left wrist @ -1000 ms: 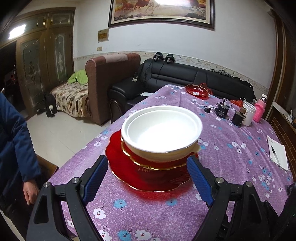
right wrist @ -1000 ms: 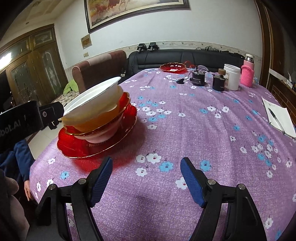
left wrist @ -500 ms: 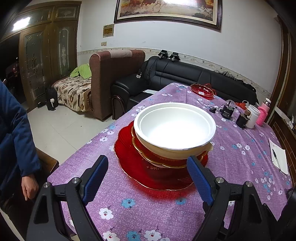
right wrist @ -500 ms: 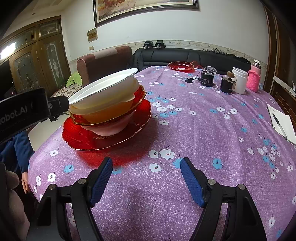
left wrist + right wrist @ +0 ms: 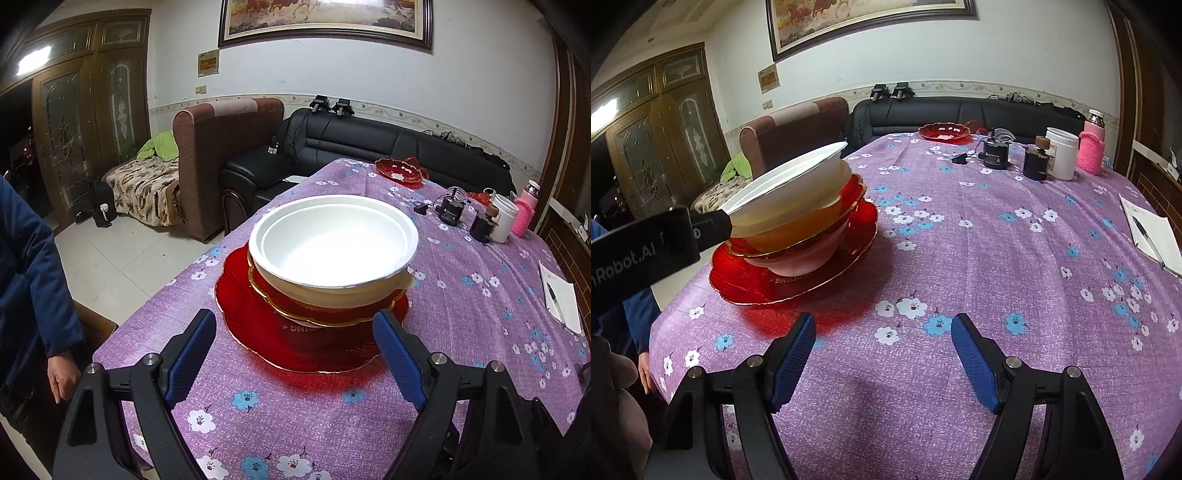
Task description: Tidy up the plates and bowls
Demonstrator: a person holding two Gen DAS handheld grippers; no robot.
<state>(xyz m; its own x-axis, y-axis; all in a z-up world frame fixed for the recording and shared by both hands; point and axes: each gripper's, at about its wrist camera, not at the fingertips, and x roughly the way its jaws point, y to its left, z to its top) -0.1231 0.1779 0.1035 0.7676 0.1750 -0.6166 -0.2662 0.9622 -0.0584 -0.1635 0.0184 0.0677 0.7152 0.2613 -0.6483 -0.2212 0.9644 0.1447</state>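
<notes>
A stack of dishes stands near the table's left edge: a big red plate [image 5: 266, 325] [image 5: 746, 280] at the bottom, a pinkish bowl [image 5: 809, 251], a red gold-rimmed bowl [image 5: 853, 192], and white bowls [image 5: 332, 243] [image 5: 790, 181] on top, leaning a little. My left gripper [image 5: 295, 350] is open just in front of the stack, its blue fingers apart from it. My right gripper [image 5: 882, 350] is open over bare cloth to the right of the stack. The left gripper's black body [image 5: 646, 251] shows beside the stack in the right wrist view.
A small red dish [image 5: 399, 171] [image 5: 943, 131] sits at the table's far end. Dark jars, a white cup [image 5: 1060, 153] and a pink flask [image 5: 1091, 147] stand far right. A notepad with pen [image 5: 1148, 232] lies at the right edge. A person's hand [image 5: 62, 373] hangs by the left edge.
Both views have pulled back and shifted slightly, so the stack sits a bit farther right in the left wrist view. Both grippers stay open; the dishes have not moved.
</notes>
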